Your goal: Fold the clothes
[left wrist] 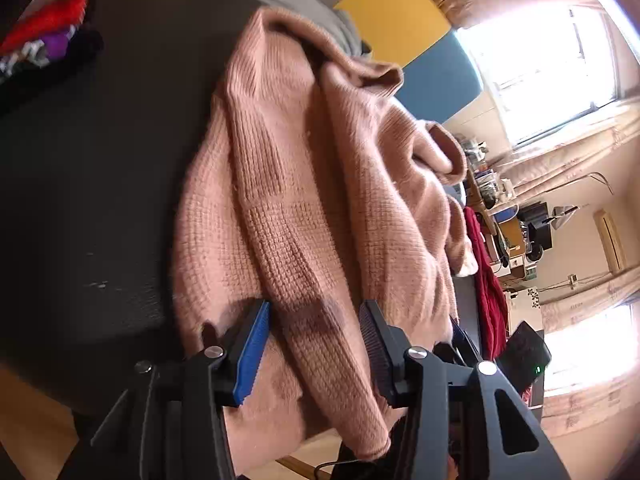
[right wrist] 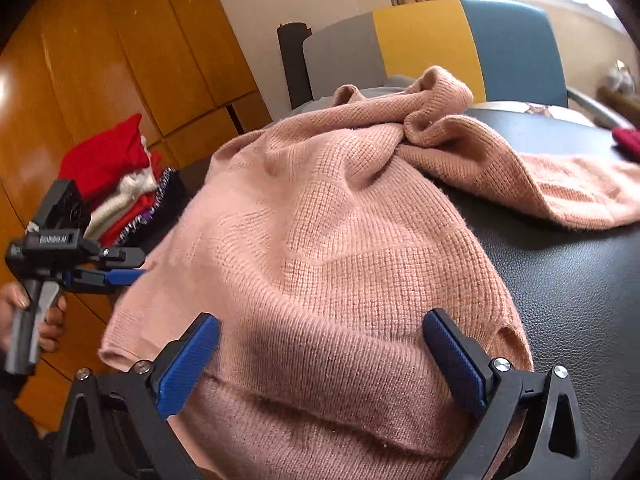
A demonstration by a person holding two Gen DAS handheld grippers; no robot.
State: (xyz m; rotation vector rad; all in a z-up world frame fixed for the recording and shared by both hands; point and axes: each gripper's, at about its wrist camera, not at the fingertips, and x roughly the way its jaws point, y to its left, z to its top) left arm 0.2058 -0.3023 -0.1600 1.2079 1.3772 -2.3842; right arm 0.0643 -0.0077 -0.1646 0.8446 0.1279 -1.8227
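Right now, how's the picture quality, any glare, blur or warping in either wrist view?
Left wrist view: the window is blown out white, room edges bend with the fisheye, the pink sweater is sharp. Right wrist view: even light, sweater knit crisp, glare on the wooden cabinet at left.

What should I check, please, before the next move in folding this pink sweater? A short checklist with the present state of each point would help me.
1. Left gripper free of the cloth: ok. Its pads stand apart around a fold of the pink sweater without pressing it.
2. Right gripper open: ok. The sweater lies between its pads, not pinched.
3. Sweater lying flat: not ok. It is bunched, with a rumpled part near the far edge.
4. Sweater fully on the black surface: not ok. The near edge hangs over.
5. Pile of folded clothes clear of the sweater: ok.
6. Sleeve positions: cannot tell.
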